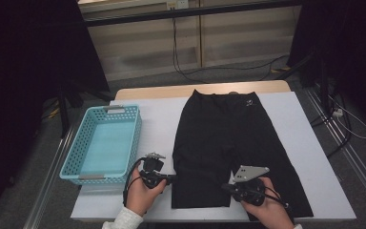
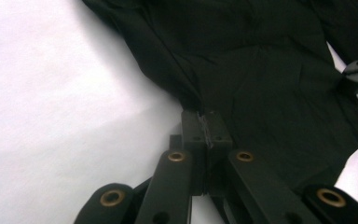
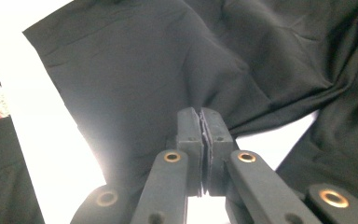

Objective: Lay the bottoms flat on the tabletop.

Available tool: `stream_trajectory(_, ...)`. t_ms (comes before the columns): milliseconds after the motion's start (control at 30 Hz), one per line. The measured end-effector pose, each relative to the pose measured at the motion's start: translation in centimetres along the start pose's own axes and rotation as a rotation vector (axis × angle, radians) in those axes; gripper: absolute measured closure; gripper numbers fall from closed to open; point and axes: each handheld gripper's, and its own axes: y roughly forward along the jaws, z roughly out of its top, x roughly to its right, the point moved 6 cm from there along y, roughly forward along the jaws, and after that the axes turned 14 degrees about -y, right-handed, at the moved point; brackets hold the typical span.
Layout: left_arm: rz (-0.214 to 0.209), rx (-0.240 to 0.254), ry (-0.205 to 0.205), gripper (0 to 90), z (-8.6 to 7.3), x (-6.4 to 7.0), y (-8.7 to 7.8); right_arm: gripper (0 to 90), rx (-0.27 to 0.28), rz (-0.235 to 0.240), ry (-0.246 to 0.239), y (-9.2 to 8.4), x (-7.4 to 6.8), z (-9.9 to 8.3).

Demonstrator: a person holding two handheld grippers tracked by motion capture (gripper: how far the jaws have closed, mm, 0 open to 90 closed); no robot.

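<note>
Dark curtains hang on both sides of the room, w/ a pale wall and black cables at the back. On the grey floor stands a table with a white top (image 1: 305, 157). A light blue plastic basket with holes (image 1: 76, 157) sits on the table's left part, nothing in it.

Black cloth shorts (image 1: 228, 129) lie flat in the middle of the table. Their long way runs from the far edge to the near edge. The waist end points away from the person, and the two legs point toward the person. A small white logo is up near the waist.

The left gripper (image 1: 170, 179) is at the outer edge of the left leg, near the hem. Its jaws are pressed together w/ a bit of the black cloth pinched at the tips, as the left gripper view shows (image 2: 207, 122).

The right gripper (image 1: 226, 187) is at the inner edge of the same leg, by the gap between the 2 legs. Its jaws are also squeezed tight on a fold of cloth (image 3: 200, 119).
</note>
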Motion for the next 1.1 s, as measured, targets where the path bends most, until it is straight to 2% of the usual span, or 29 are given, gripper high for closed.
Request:
stream_trajectory(133, 0.004, -0.009, -0.007, 90.0, -0.3, -0.3, -0.6, 88.0, 0.000, 0.022, -0.014, 0.1, -0.9, 0.2)
stream_trajectory(267, -0.006, -0.024, -0.011, 90.0, -0.6, -0.3, -0.5, 88.0, -0.001, 0.036, -0.031, -0.1, -1.6, 0.3)
stream_trajectory(533, -0.025, -0.019, -0.010, 90.0, -0.4, -0.1, -0.6, 88.2, 0.005, 0.047, -0.023, -0.8, -1.6, 0.1)
stream_trajectory(600, -0.021, -0.029, -0.012, 90.0, -0.4, -0.1, -0.8, 88.2, 0.008, 0.045, -0.017, -0.9, -1.5, 0.1)
stream_trajectory(733, -0.020, -0.005, -0.016, 90.0, -0.2, -0.2, -1.4, 88.2, 0.010, 0.052, -0.032, -0.5, -2.0, 0.5)
stream_trajectory(1100, 0.008, -0.016, -0.026, 90.0, -0.3, -0.8, -1.9, 88.0, 0.008, 0.070, -0.054, 0.3, -2.8, 1.2)
